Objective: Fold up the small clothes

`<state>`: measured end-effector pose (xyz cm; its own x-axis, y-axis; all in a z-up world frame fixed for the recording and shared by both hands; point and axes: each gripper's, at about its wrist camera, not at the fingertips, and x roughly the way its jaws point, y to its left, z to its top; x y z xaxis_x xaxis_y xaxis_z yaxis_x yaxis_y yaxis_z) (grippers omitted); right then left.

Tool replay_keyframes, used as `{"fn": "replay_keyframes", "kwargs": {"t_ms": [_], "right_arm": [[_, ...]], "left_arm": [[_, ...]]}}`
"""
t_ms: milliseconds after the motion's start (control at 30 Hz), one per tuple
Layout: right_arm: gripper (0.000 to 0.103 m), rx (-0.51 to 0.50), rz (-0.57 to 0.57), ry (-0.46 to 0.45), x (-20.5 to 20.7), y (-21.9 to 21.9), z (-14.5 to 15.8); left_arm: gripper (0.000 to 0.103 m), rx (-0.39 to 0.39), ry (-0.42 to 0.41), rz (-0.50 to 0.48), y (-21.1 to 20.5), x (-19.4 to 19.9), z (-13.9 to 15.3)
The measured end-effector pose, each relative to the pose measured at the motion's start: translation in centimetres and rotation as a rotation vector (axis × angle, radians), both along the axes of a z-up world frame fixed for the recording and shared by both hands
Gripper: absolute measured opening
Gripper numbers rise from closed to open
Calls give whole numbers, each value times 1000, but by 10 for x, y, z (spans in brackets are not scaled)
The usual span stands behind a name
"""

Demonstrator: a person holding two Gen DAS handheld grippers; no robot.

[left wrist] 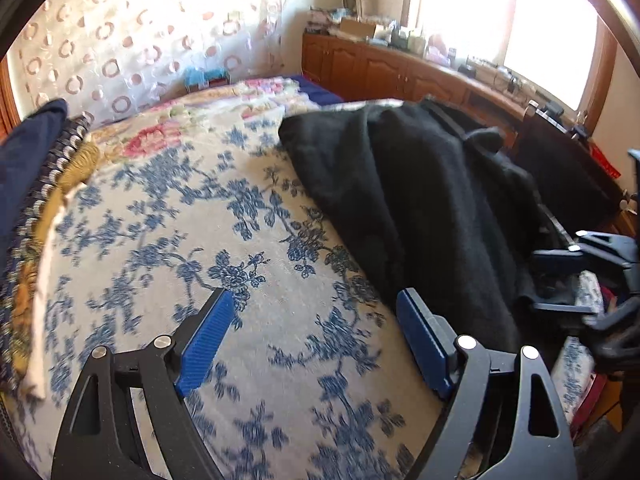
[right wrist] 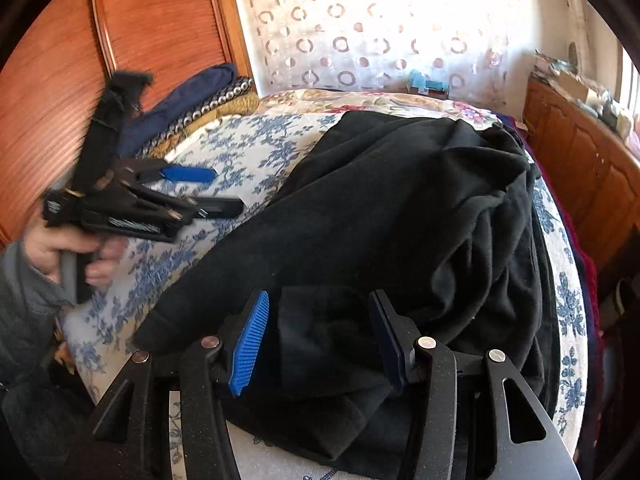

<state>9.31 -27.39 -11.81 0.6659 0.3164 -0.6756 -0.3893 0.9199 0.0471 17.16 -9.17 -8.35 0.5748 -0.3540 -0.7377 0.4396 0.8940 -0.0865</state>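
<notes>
Two black two-finger grippers with ribbed blue pads work over a bed spread with a white bedcover printed in blue flowers [left wrist: 168, 240]. The left gripper [left wrist: 316, 344] stands wide apart with nothing between its pads, over a bare stretch of the bedcover; that stretch runs clear from the gripper to the far pillows and across to the left side of the bed. A crumpled black fleece garment [right wrist: 400, 216] lies heaped on the right half of the bed, its near edge reaching the bed's front edge and its left edge running diagonally across the bedcover. The right gripper [right wrist: 316, 340] is about half open, straddling a fold of the black garment at its near edge; whether the pads press on the cloth I cannot tell, as a gap shows beside the left pad. In the right wrist view a hand [right wrist: 72, 252] in a grey sleeve holds the left gripper's handle, well left of the garment. At the head of the bed lie a dark navy folded cloth [left wrist: 28, 152] and a mustard-yellow one just beside it. Behind hangs a sheer white curtain with brown rings [left wrist: 132, 36]. A cluttered wooden cabinet [left wrist: 384, 68] runs under a bright window along the bed's right side
</notes>
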Motion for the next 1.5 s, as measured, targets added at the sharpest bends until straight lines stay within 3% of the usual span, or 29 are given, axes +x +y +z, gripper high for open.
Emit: {"fn": "replay_keyframes", "kwargs": {"t_ms": [100,233,467,633,867,1100,1200,1500], "right_arm": [[17,-50,4,0,4,1,-4],[8,-32,-6,-25,-15,-15,8],[8,56,-176,-104,-73,-84,40],[8,57,-277,-88,-86,-118,35],[8,25,-324,-27,-77,-119,21],[44,19,-367,-70,-79,-117,37],[44,30,-367,-87,-75,-119,39],[44,15,-332,-114,-41,-111,43]], "left_arm": [[85,-15,-39,9,1,-18,14],[85,-42,-66,-12,-4,-35,24],[85,-47,-79,-80,-34,-47,24],[85,-32,-54,-111,-50,-51,16],[85,-2,-26,-128,-61,-50,2],[85,20,26,-134,-67,-47,-13],[85,18,62,-132,-68,-43,-22],[88,67,37,-139,-75,-47,-25]]}}
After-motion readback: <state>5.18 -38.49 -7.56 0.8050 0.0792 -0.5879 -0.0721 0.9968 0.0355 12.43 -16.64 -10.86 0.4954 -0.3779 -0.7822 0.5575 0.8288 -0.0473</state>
